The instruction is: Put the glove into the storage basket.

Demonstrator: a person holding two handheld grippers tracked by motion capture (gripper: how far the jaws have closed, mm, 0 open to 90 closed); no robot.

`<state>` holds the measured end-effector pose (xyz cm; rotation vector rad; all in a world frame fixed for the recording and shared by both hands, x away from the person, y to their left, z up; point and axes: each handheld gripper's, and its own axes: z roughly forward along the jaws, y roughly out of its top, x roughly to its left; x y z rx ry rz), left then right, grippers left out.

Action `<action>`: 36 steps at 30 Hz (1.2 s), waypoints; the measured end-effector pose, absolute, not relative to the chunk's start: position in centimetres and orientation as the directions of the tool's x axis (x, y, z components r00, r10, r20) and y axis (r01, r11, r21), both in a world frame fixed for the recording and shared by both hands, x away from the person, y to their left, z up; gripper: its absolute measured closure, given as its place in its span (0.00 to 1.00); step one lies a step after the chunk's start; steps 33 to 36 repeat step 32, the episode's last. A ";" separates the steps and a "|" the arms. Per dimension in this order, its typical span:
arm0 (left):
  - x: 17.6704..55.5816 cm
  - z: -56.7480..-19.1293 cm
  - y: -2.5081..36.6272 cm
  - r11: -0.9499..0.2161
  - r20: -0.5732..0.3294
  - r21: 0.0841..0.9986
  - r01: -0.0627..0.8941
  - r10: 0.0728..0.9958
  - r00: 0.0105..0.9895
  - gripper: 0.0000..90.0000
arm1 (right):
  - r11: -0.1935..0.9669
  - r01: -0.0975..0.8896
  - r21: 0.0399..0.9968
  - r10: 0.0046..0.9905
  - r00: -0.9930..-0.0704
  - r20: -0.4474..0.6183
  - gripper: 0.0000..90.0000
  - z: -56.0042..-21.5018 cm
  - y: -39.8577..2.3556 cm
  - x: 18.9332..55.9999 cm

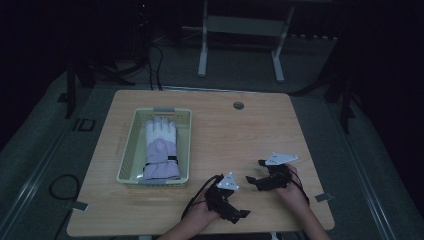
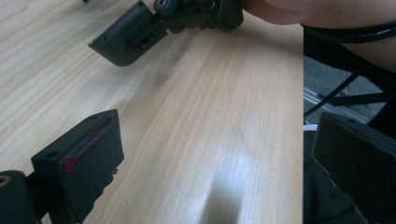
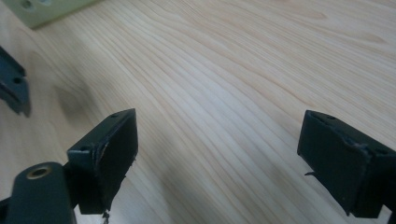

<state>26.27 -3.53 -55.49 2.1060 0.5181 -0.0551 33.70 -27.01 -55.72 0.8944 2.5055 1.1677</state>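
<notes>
A white and lavender winter glove (image 1: 161, 147) lies flat in a pale green plastic basket (image 1: 127, 150) on the left half of the wooden table (image 1: 235, 135). My left gripper (image 1: 242, 203) rests low near the table's front edge, pointing right, open with nothing between its jaws (image 2: 215, 140). My right gripper (image 1: 254, 171) sits just beyond it, pointing left toward the basket, also open and empty (image 3: 219, 135). Both grippers are well clear of the glove. One jaw of the right gripper (image 2: 126, 44) reaches into the left gripper view at the top.
A cable hole (image 1: 238, 105) sits near the table's far edge. The basket's corner (image 3: 46, 9) lies at the top left of the right gripper view. The table's front edge (image 2: 302, 116) runs just right of my left gripper. A desk frame (image 1: 240, 30) stands behind.
</notes>
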 end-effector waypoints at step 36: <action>25.8 -57.2 -3.3 -0.438 -0.219 0.831 0.342 0.308 0.926 0.03 | 0.470 0.407 0.783 0.656 -0.755 -0.001 0.15 -56.2 -28.1 33.1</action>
